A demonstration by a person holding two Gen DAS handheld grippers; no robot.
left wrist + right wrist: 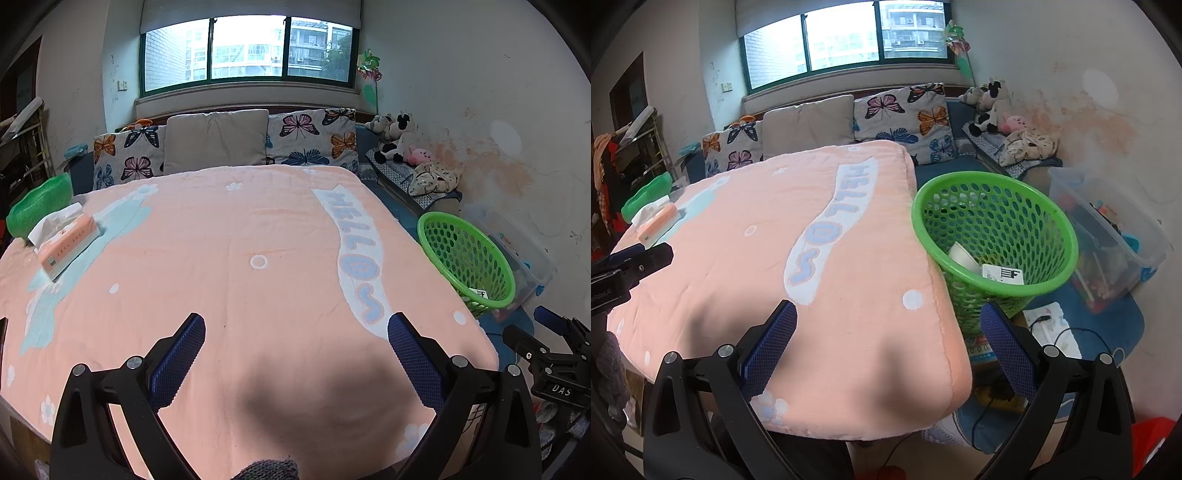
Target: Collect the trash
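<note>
Right now I read this as the tail end of a drop-off or a pause between pickups: both of my claws are spread wide with nothing between the pads, the left gripper (296, 334) hovering over the near edge of the pink blanket (229, 236) and the right gripper (888, 323) over its near right corner. From the right wrist view the green basket (1004, 221) stands at about two o'clock, tucked against the blanket's right edge, and I can see trash already lying in its bottom: a white box with black print (1003, 275) and a pale curled piece (962, 254) that may be a paper cup, though I cannot tell for sure. Both look light and stiff, easy to pinch. On the blanket itself I spot nothing loose to collect; only a tissue pack (68, 242) sits at ten o'clock in the left wrist view beside a green bowl (40, 205). My next move, I judge, calls for scanning for remaining scraps.
</note>
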